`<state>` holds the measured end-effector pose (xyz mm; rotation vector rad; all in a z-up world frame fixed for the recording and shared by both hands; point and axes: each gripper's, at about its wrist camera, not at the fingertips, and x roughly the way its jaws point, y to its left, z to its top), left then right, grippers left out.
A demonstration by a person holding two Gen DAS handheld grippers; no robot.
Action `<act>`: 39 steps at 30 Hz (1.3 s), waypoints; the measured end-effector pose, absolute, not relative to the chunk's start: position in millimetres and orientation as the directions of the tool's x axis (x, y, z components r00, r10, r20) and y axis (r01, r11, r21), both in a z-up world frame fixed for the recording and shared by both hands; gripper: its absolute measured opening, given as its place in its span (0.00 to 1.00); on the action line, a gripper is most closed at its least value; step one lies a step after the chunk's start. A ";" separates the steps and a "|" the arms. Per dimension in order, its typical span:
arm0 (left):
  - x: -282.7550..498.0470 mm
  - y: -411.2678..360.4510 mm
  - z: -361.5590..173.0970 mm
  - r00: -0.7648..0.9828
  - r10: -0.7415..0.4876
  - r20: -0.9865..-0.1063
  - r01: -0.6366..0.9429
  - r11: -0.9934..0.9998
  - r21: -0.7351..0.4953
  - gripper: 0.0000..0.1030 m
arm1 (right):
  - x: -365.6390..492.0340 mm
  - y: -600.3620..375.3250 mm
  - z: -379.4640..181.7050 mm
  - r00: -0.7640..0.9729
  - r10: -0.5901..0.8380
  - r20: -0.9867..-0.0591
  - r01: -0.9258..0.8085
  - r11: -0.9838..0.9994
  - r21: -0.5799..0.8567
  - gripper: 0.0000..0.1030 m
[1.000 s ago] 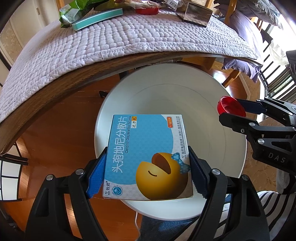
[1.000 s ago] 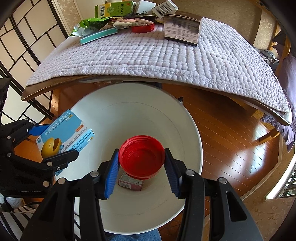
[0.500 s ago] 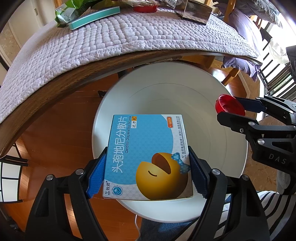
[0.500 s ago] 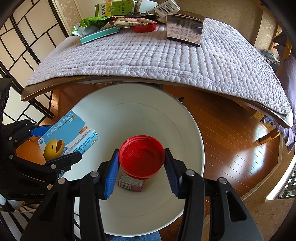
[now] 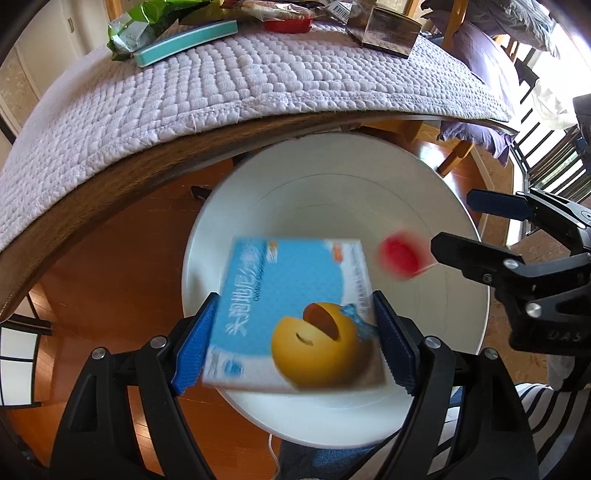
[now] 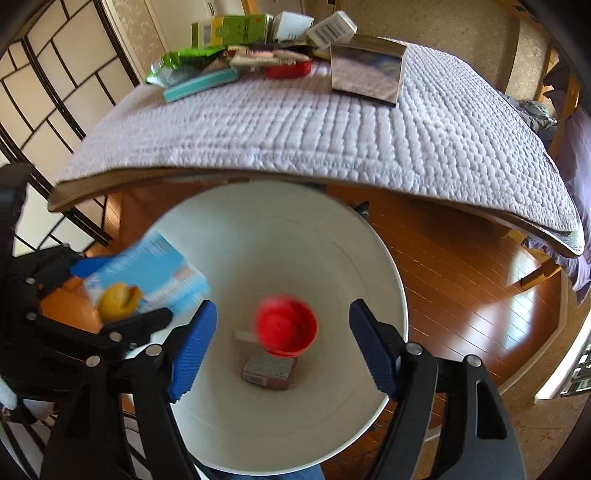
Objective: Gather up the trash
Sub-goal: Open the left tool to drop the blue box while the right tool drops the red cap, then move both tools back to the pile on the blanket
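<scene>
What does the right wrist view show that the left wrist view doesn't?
Right wrist only: a small box on the bin floor, a green carton at the table's far end, and the right claw seen from behind. Its jaws have just been opening and the pads are clear of the blurred red cap.
Left wrist only: the blue box face-on, blurred, between the left claw pads, and striped fabric.
Both: white bin, cap, blue box, quilted cover, teal box, silver box.
</scene>
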<state>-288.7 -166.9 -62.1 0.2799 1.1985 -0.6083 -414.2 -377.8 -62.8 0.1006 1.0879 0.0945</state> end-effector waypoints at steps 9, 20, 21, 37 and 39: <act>-283.3 -158.1 -56.3 0.241 -0.299 -0.923 0.563 0.818 -0.118 0.79 | -409.9 -382.2 -56.0 0.471 0.127 -0.873 0.003 0.989 0.145 0.71; -287.2 -129.6 -43.6 0.262 -0.301 -0.917 0.535 0.836 -0.122 0.79 | -414.1 -394.6 -42.0 0.498 0.119 -0.859 0.012 0.990 0.144 0.71; -286.4 -126.2 -40.1 0.268 -0.305 -0.914 0.531 0.838 -0.124 0.79 | -414.1 -395.0 -38.5 0.506 0.116 -0.854 0.014 0.990 0.142 0.71; -242.0 -72.4 43.1 0.503 -0.291 -0.814 0.431 0.901 -0.056 0.80 | -385.1 -419.9 5.8 0.623 0.019 -0.782 0.060 0.996 0.072 0.71; -232.5 -74.4 46.8 0.526 -0.275 -0.804 0.426 0.904 -0.031 0.83 | -372.7 -422.1 6.5 0.629 0.004 -0.778 0.076 0.995 0.066 0.71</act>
